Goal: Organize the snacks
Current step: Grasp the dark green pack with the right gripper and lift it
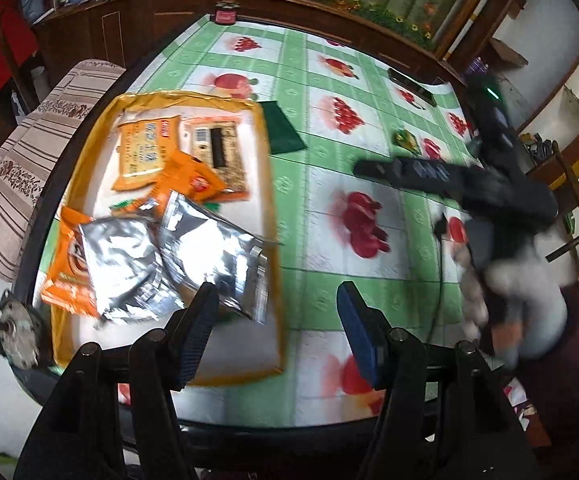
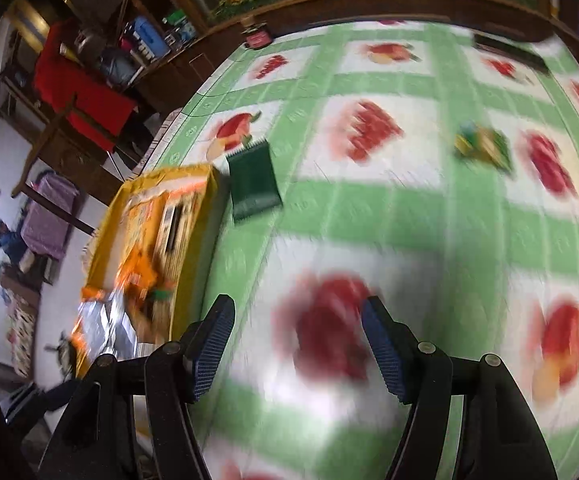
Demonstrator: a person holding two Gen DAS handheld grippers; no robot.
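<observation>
A yellow-rimmed tray [image 1: 267, 184] on the left of the table holds several orange snack packets [image 1: 149, 152] and silver foil packets [image 1: 209, 252]. It also shows in the right wrist view [image 2: 205, 196]. A dark green packet [image 1: 283, 128] lies on the cloth just right of the tray [image 2: 255, 184]. A small green-yellow packet [image 1: 406, 139] lies farther right [image 2: 483, 146]. My left gripper [image 1: 275, 316] is open and empty above the tray's near right edge. My right gripper [image 2: 297, 336] is open and empty over the cloth; it also shows in the left wrist view [image 1: 369, 168].
The table has a green and white fruit-print cloth [image 1: 329, 240]. A small dark jar [image 1: 225, 14] stands at the far edge. A dark flat object [image 1: 411, 86] lies at the far right. A striped chair [image 1: 29, 168] stands left of the table.
</observation>
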